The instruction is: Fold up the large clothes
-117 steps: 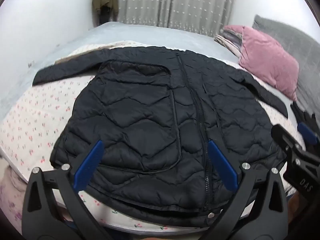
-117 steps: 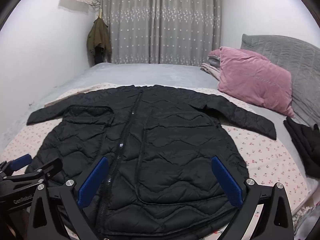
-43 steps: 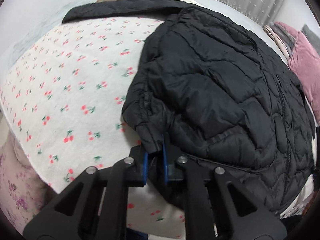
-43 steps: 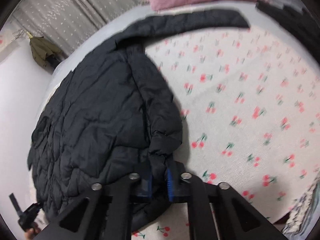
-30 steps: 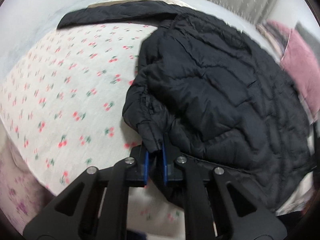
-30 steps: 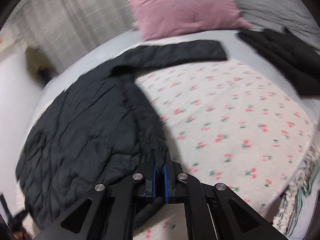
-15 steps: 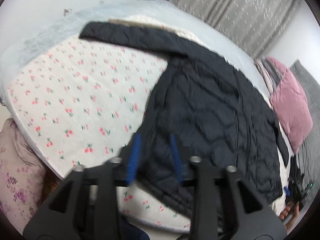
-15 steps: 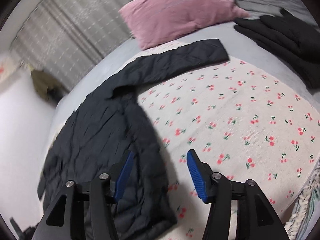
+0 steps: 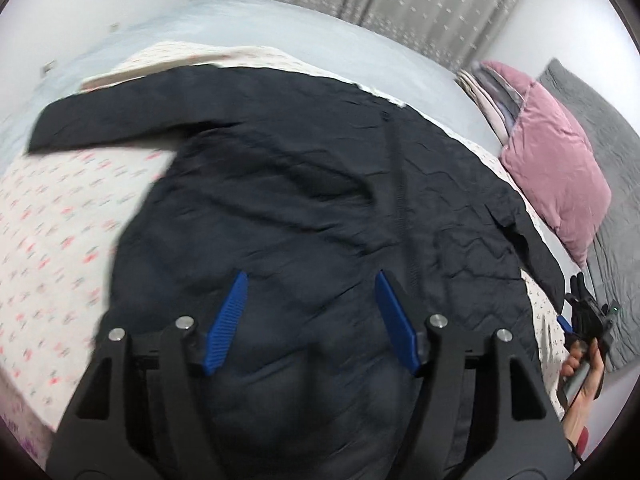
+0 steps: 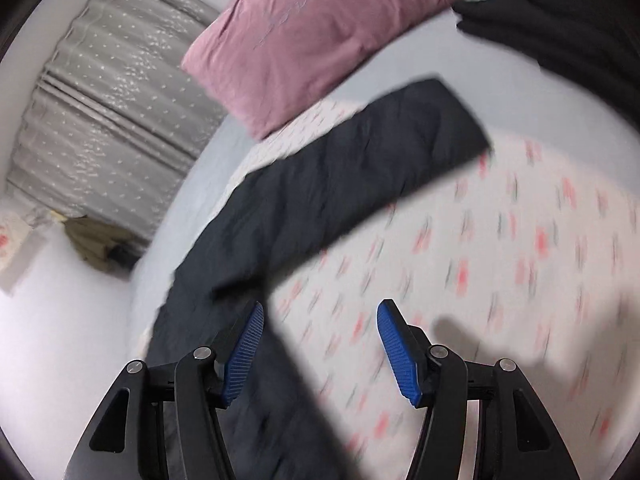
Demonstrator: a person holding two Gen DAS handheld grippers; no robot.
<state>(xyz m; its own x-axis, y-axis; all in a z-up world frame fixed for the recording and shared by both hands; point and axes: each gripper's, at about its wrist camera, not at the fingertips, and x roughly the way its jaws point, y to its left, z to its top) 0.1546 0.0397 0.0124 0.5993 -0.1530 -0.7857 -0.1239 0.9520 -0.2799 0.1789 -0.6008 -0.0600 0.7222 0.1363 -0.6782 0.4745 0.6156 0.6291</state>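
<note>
Room: white walls, grey dotted curtain [image 9: 420, 4] behind the bed [image 9: 304, 28].
Surface: pale grey bed, cherry-print sheet [image 9: 52, 240] laid over it.
Coat [image 9: 304, 200]: black quilted, spread flat on the sheet – both sleeves out to the sides, body narrowed toward the near edge.
Left gripper [image 9: 310, 322]: hangs over the lower body of the coat, jaws opening, nothing clamped between the blue pads [image 9: 226, 322].
Right gripper [image 10: 320, 356]: jaws apart and empty, over the coat's edge and bare sheet.
Around: pink pillow [image 9: 556, 168] just beyond the right sleeve; folded textiles stacked behind it; grey quilted cover [image 9: 600, 128] at the far right; dark clothes [image 10: 560, 28] near the pillow.
Obstruction: none between either gripper and the coat.
Left view only: whole coat, the left sleeve, and a hand [image 9: 580, 372] holding the right gripper at the frame's right edge.
Right view only: right sleeve [image 10: 360, 176] at full length – plus an olive garment [image 10: 96, 244] hanging by the curtain. Both views blurred.
</note>
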